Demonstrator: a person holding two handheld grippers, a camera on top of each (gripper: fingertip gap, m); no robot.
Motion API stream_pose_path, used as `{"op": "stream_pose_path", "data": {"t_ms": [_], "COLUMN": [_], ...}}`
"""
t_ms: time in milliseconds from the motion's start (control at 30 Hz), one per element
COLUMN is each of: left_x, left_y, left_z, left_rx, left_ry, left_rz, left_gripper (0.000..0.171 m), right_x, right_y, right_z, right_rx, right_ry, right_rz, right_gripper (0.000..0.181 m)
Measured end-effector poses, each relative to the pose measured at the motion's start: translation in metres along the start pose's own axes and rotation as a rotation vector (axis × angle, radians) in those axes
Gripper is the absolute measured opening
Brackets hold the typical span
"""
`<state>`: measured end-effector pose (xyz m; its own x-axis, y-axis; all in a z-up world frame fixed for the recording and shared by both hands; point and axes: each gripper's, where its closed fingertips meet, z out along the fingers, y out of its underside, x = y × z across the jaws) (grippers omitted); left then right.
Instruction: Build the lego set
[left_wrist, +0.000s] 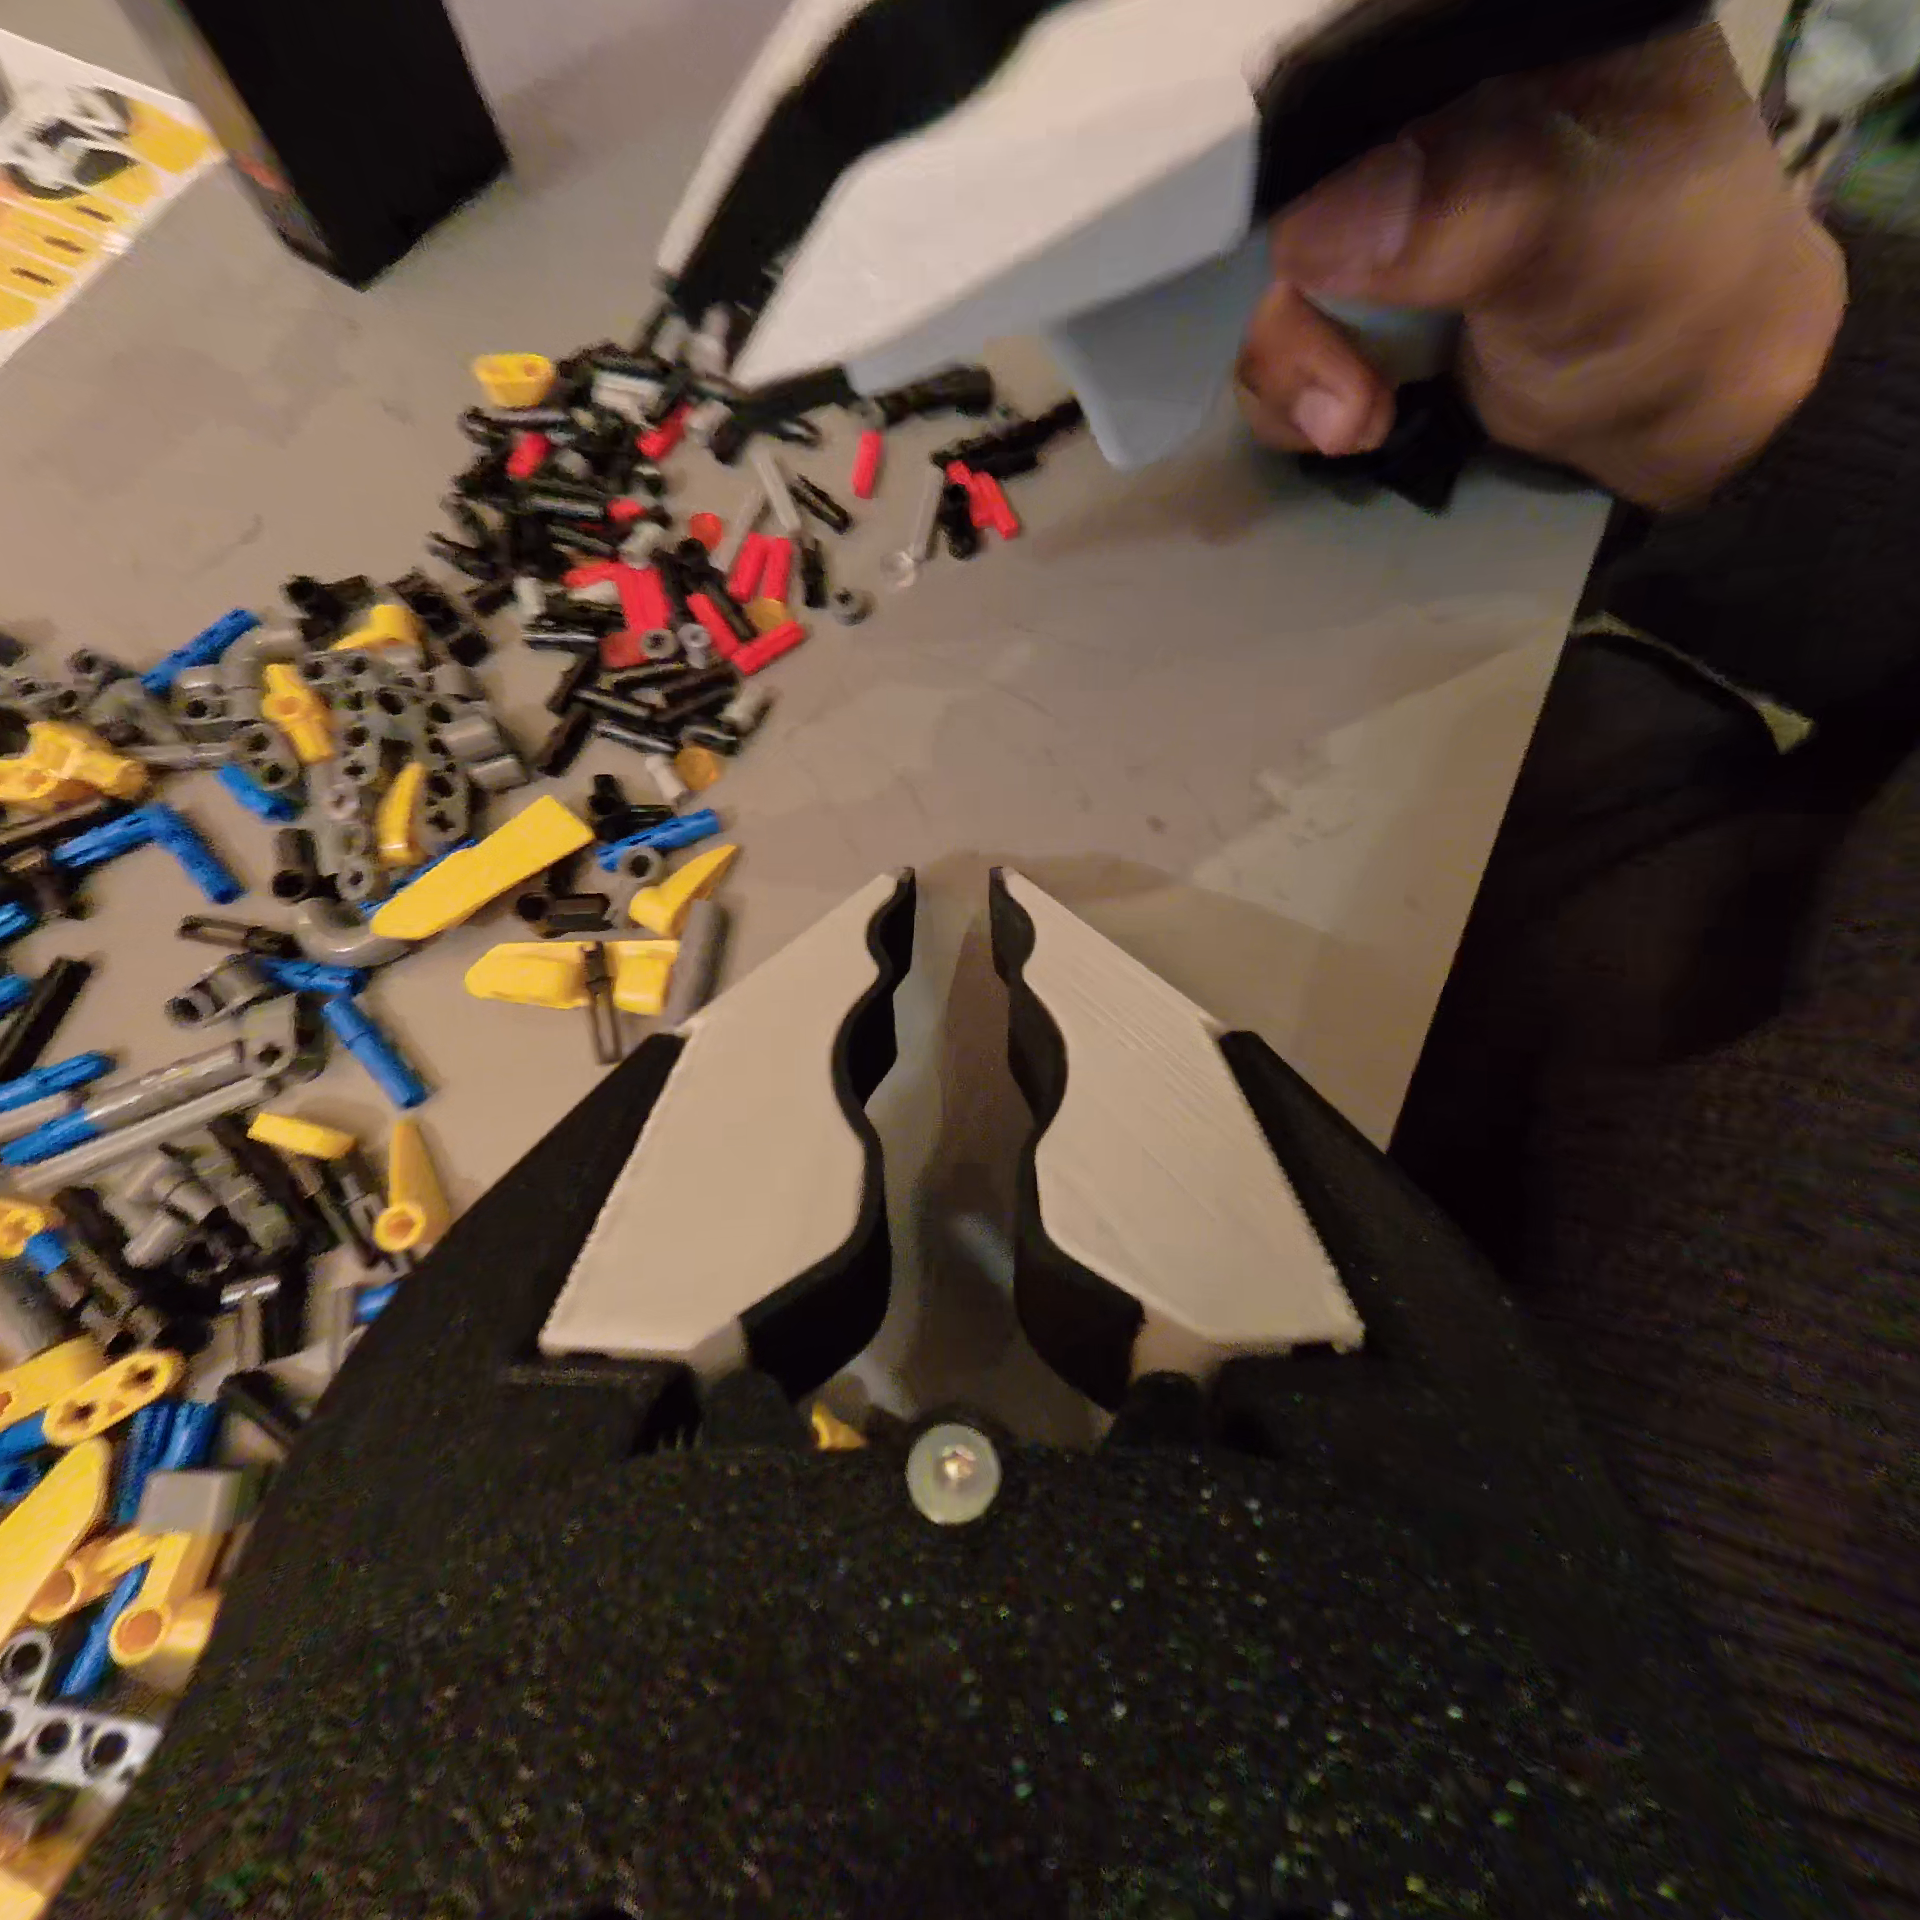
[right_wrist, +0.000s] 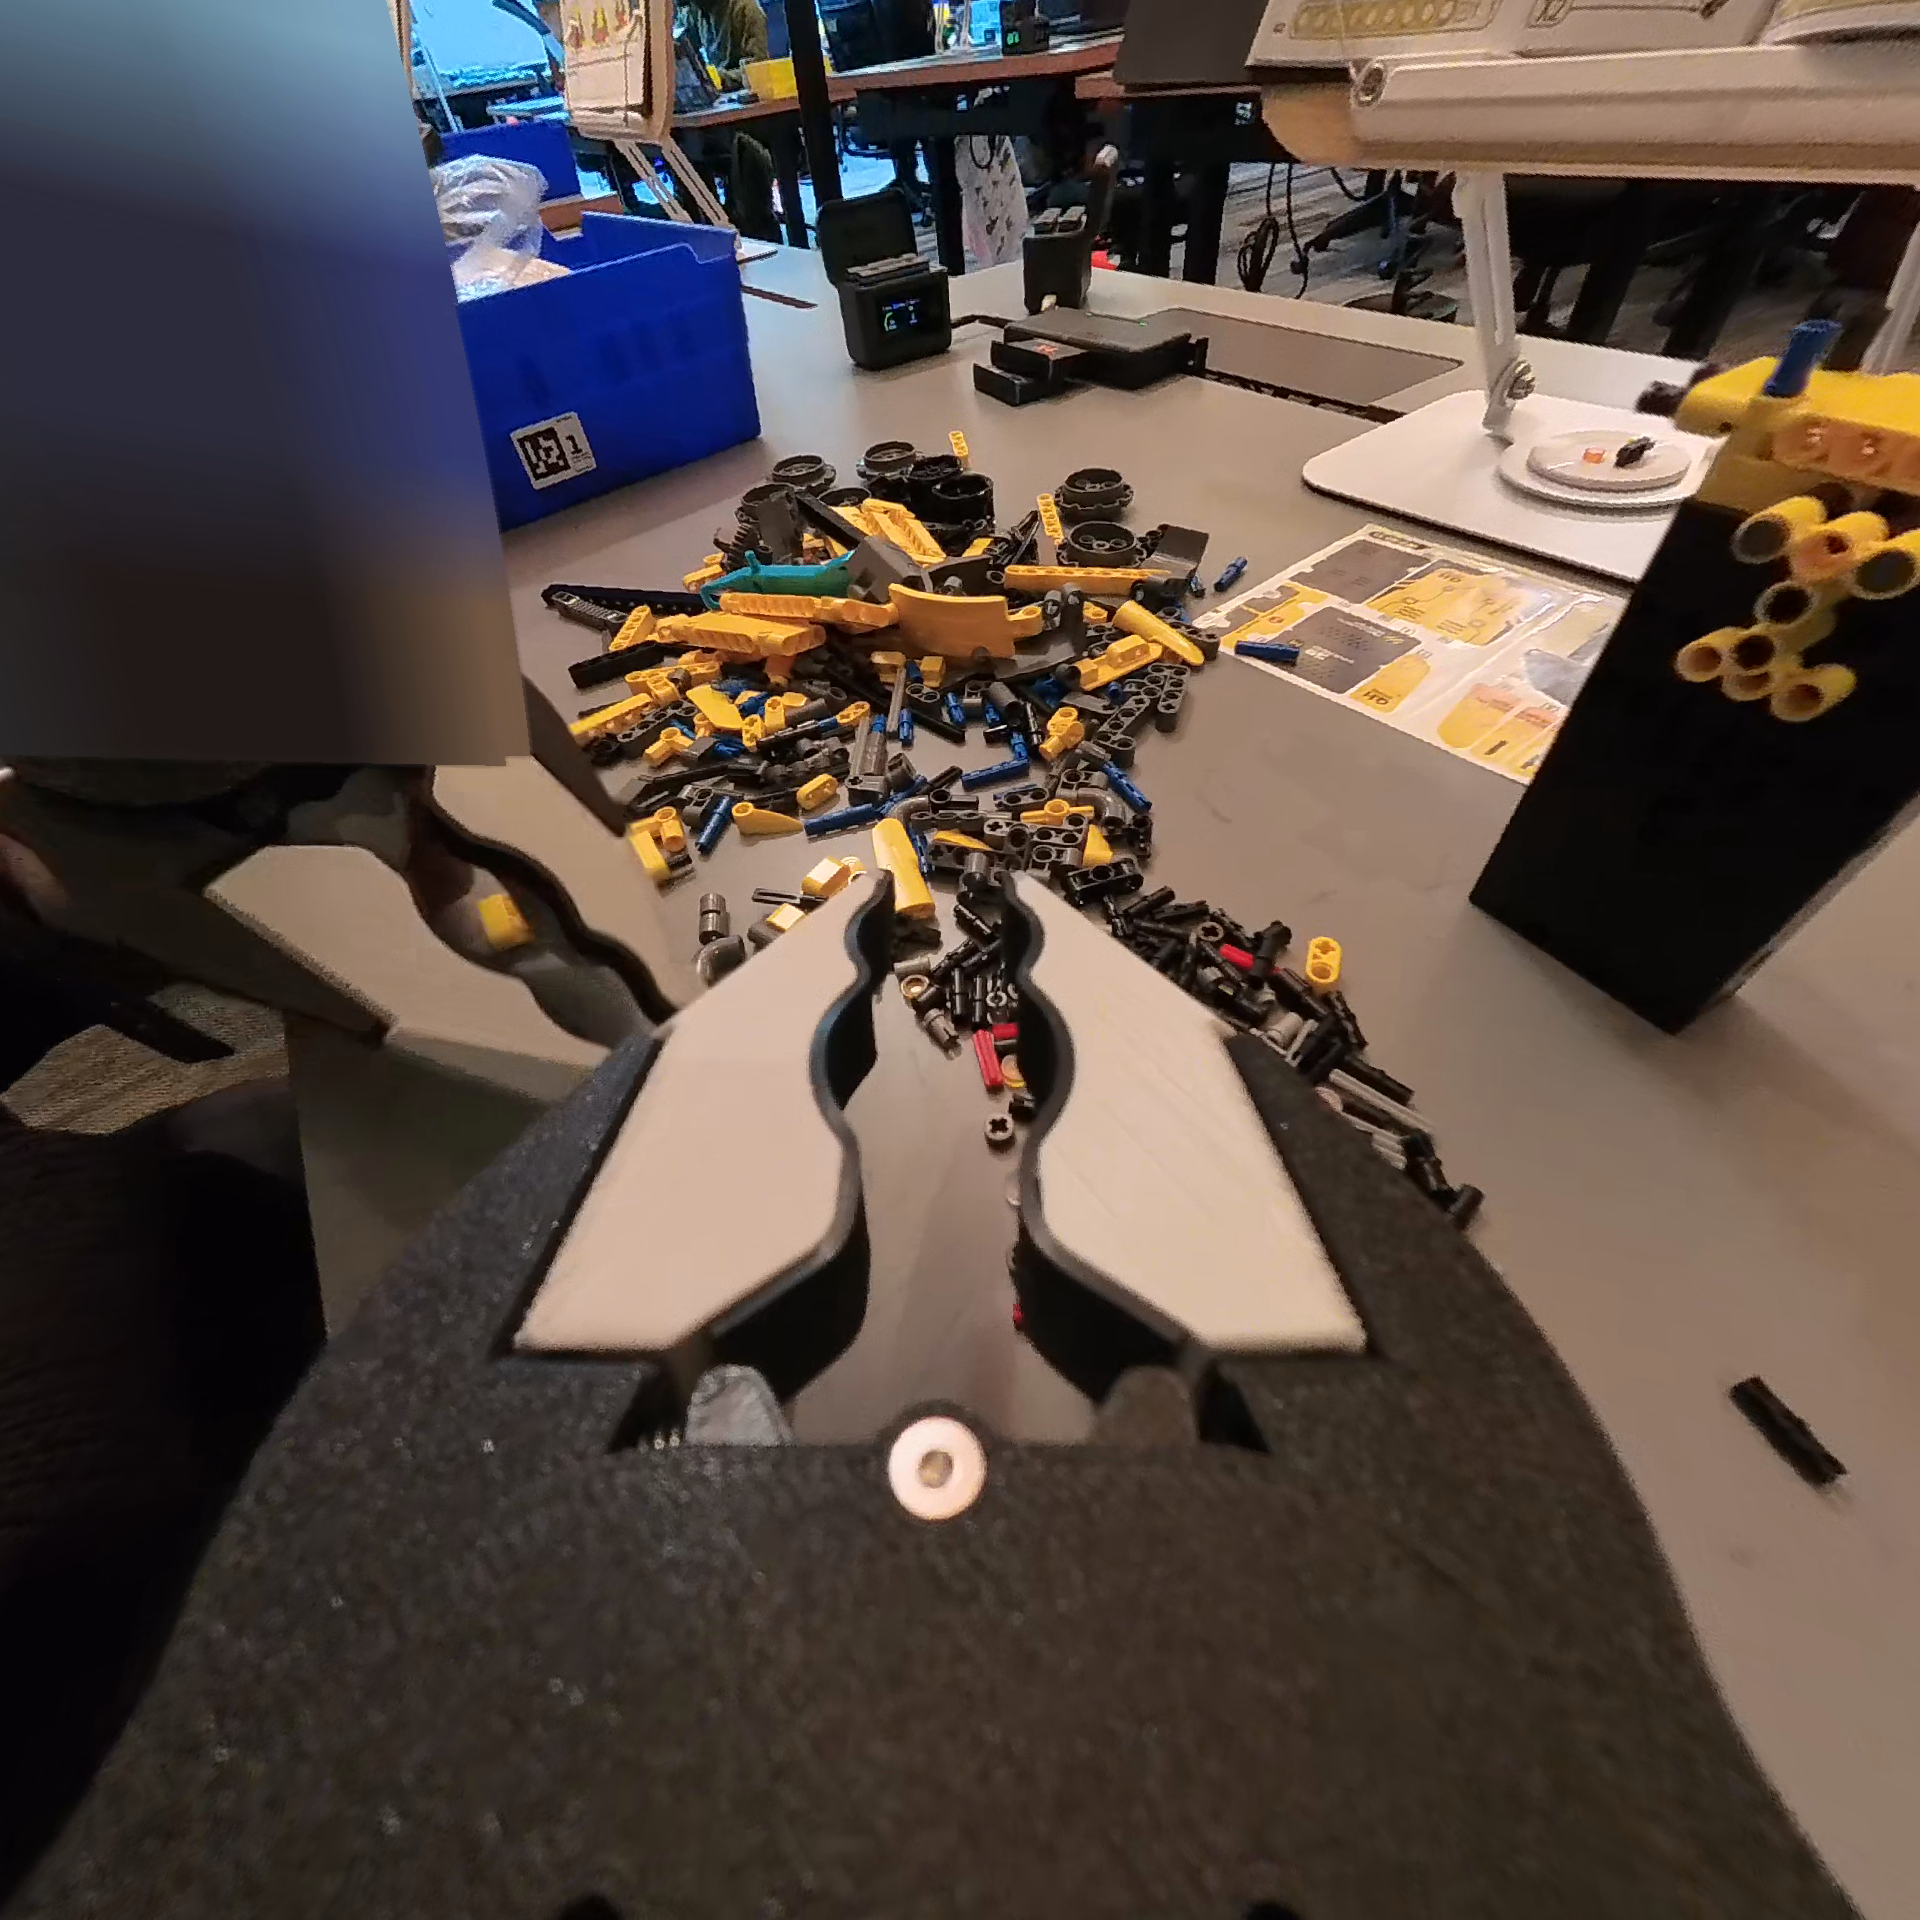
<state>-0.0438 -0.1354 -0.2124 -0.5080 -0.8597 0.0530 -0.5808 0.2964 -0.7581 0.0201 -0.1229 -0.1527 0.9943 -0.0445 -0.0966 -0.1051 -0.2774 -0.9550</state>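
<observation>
My left gripper (left_wrist: 954, 883) hangs over bare grey table (left_wrist: 1091, 675) near its right edge, jaws slightly apart and empty. Small yellow pieces (left_wrist: 665, 904) lie just to its left. My right gripper (right_wrist: 948, 888) is open and empty, low over a heap of black and red pins (right_wrist: 1195, 966); some pins show between its jaws. In the left wrist view the right gripper (left_wrist: 696, 312), held by a hand (left_wrist: 1558, 291), points down at that pin heap (left_wrist: 665, 582). The left gripper's fingers (right_wrist: 343, 935) show at the left of the right wrist view.
A big heap of yellow, blue and grey building pieces (right_wrist: 894, 665) (left_wrist: 260, 831) lies beyond the pins. A black box (right_wrist: 1704, 790) carries a yellow assembly (right_wrist: 1797, 499). A printed sheet (right_wrist: 1403, 634), a blue bin (right_wrist: 613, 364) and a white stand base (right_wrist: 1455, 468) stand farther off. The gap from one gripper's tips to the other's is roughly 9 cm.
</observation>
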Motion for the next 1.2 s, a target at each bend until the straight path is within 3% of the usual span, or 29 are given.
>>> {"op": "stream_pose_path", "data": {"t_ms": [200,333,500,867,1100,1200], "left_x": [-0.069,-0.098,-0.101,-0.105,-0.103,-0.095], "left_y": [-0.014,0.002,0.018,0.021,0.019,-0.004], "left_z": [-0.033,-0.039,-0.026,-0.023,-0.023,-0.035], "left_rx": [0.188,0.147,0.011,-0.053,-0.037,0.083], "left_ry": [-0.224,-0.369,-0.441,-0.506,-0.448,-0.409], "left_rz": [-0.325,-0.411,-0.358,-0.285,-0.322,-0.340], "left_gripper": [0.014,0.016,0.015,0.006,0.005,0.004], "right_x": [-0.001,0.000,0.000,-0.001,-0.004,-0.006], "right_y": [0.000,0.000,-0.001,-0.002,-0.001,-0.008], "right_z": [0.000,0.000,-0.001,-0.002,-0.002,-0.008], "right_rx": [-0.003,-0.002,0.009,0.013,0.009,0.063], "right_ry": [0.000,-0.009,-0.014,-0.006,0.001,-0.010], "right_rz": [-0.006,0.007,0.016,-0.005,-0.035,-0.040], "right_gripper": [0.020,0.020,0.020,0.020,0.020,0.019]}}
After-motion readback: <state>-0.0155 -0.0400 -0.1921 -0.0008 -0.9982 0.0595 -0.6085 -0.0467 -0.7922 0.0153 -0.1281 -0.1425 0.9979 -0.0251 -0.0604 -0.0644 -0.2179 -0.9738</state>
